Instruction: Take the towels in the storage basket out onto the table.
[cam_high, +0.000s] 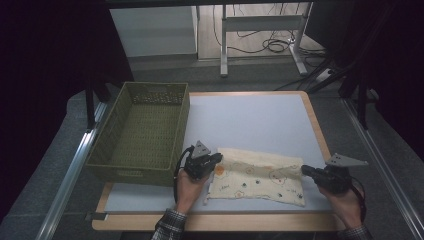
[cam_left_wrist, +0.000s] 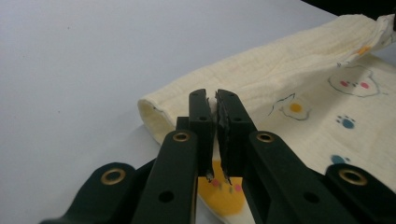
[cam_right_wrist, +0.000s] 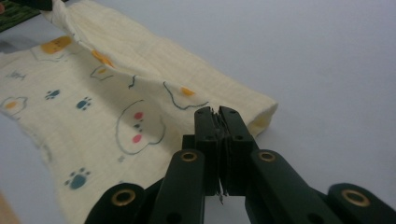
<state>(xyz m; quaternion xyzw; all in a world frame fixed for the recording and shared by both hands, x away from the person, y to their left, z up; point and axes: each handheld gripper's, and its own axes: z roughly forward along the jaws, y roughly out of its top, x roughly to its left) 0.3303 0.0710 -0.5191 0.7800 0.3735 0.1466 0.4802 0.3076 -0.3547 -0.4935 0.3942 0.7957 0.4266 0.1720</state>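
A cream cloth (cam_high: 260, 175) printed with paw marks and small animals lies on the white table top near the front edge, its far long side folded over. My left gripper (cam_high: 216, 159) pinches the cloth's left end; in the left gripper view its jaws (cam_left_wrist: 215, 108) are shut on the cloth (cam_left_wrist: 299, 84) edge. My right gripper (cam_high: 306, 170) holds the right end, and the right gripper view shows it (cam_right_wrist: 216, 113) shut on the cloth (cam_right_wrist: 107, 88) fold there. A hand holds each gripper from below.
A green woven basket (cam_high: 142, 131), nothing inside it, stands on the table's left side, close to my left gripper. The white table top (cam_high: 250, 120) stretches bare behind the cloth. Beyond the table are a desk frame (cam_high: 260, 30) and floor cables.
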